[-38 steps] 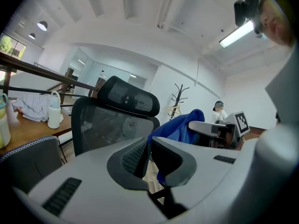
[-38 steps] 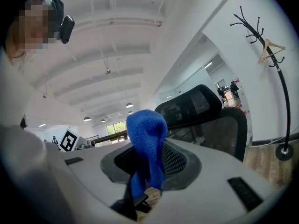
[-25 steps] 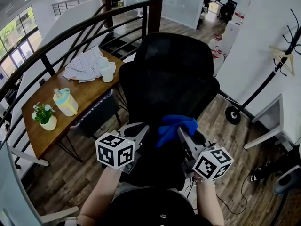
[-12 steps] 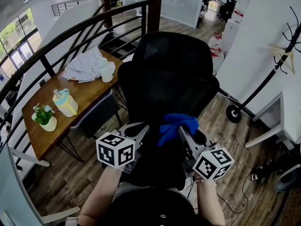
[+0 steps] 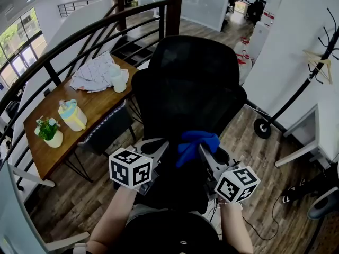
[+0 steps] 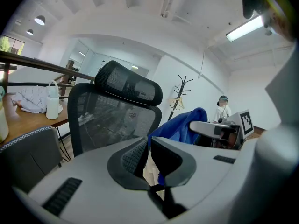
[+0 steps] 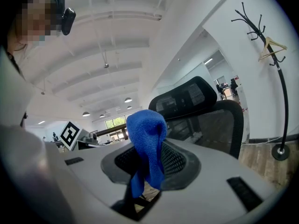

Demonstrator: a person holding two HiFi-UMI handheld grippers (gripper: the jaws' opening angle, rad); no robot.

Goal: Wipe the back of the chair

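Lower centre, the right gripper point(image 5: 201, 148) clamps a blue cloth point(image 5: 192, 143) near the chair point(image 5: 189, 83) back. Beside it, the left gripper point(image 5: 158, 146) is closed and empty.

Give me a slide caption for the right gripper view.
Right gripper clamping a blue microfibre cloth, facing the black mesh office chair's backrest.
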